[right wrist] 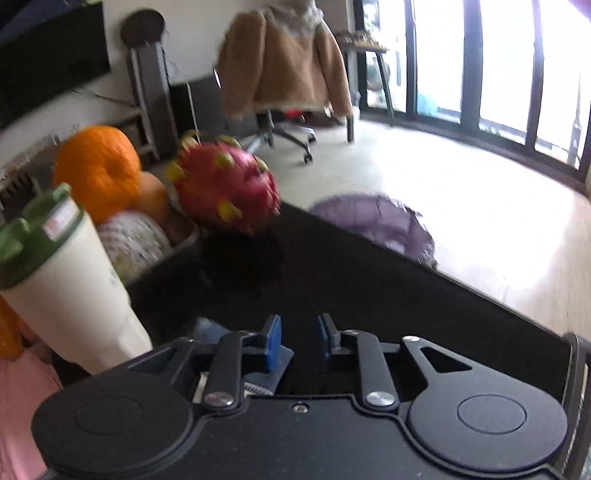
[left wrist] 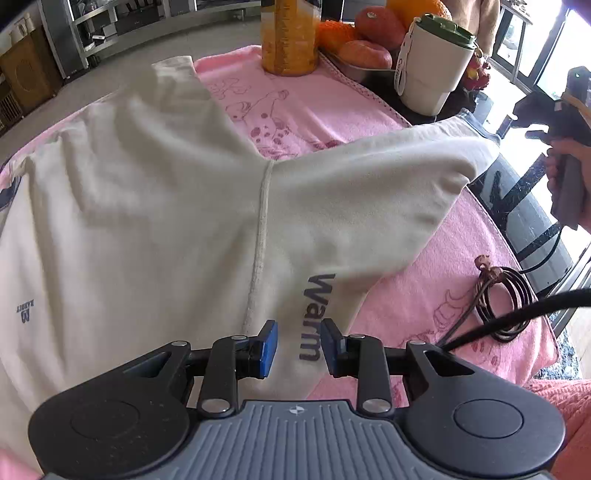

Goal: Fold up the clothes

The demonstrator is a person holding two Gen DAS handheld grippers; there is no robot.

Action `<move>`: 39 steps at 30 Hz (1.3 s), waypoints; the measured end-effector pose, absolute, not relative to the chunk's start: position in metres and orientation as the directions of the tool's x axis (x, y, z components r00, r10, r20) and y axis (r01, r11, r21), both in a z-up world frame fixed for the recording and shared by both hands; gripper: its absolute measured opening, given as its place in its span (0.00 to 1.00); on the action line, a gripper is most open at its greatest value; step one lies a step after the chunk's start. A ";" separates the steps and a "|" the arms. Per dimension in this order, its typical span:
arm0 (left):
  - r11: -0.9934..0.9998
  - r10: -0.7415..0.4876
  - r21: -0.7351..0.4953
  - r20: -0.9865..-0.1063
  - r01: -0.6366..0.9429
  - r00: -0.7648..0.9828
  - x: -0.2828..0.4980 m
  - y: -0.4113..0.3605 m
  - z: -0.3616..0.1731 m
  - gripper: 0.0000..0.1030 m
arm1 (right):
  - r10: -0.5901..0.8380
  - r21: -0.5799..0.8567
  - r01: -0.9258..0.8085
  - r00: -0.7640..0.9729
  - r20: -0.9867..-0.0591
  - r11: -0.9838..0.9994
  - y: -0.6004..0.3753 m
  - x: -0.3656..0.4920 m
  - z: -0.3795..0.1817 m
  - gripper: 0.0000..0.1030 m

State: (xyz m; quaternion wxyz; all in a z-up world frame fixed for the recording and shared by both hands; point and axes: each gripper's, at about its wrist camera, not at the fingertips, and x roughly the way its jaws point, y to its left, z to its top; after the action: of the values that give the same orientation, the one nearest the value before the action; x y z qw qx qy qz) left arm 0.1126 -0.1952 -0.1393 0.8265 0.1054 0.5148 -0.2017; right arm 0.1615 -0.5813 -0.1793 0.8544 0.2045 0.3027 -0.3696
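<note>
We are hovering the left gripper (left wrist: 299,345), jaws apart, over the shirt (left wrist: 147,221) lying ahead on the pink towel (left wrist: 332,110); its sleeve (left wrist: 388,192) is running toward the right gripper (right wrist: 299,341), also apart.

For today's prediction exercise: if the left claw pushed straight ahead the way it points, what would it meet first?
Most likely the cream garment: the left claw is open, straddling its "Warm" print. The juice bottle stands well beyond. Its height above the cloth is unclear.
</note>
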 end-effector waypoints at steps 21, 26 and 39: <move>0.780 -0.237 0.115 -0.855 0.615 0.461 0.054 -0.192 -0.156 0.30 | 0.152 0.543 0.576 0.587 -0.795 0.611 -0.487 0.107 -0.164 0.37; 0.795 -0.209 0.123 -0.864 0.594 0.458 0.062 -0.175 -0.166 0.29 | 0.106 0.540 0.638 0.588 -0.802 0.550 -0.505 0.115 -0.186 0.36; 0.790 -0.247 0.066 -0.876 0.609 0.415 0.070 -0.153 -0.173 0.31 | -0.021 0.497 0.673 0.605 -0.796 0.548 -0.533 0.136 -0.208 0.13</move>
State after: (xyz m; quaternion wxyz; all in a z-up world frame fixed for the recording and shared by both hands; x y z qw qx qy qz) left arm 0.0701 -0.1526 -0.1729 0.8190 0.1915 0.4735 -0.2613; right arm 0.1355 -0.5326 -0.2082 0.7904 0.4215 0.3865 -0.2194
